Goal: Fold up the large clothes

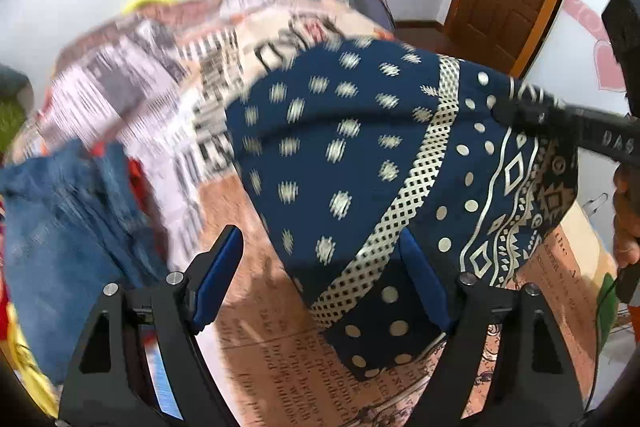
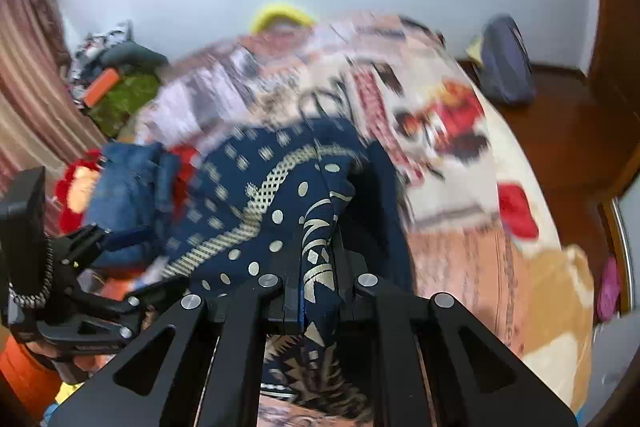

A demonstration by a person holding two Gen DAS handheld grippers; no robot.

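While right gripper (image 2: 316,263) pinches it, navy garment (image 1: 340,147) drapes lengthwise leftward.

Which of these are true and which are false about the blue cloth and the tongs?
1. The right tongs pinch the navy patterned garment. True.
2. The left tongs are shut tight. False: they stand open, with a corner of the garment between the fingers.
3. The garment is plain red. False: it is navy with pale dots and a lattice band.
4. A folded pair of jeans lies beside it on the bedspread. True.
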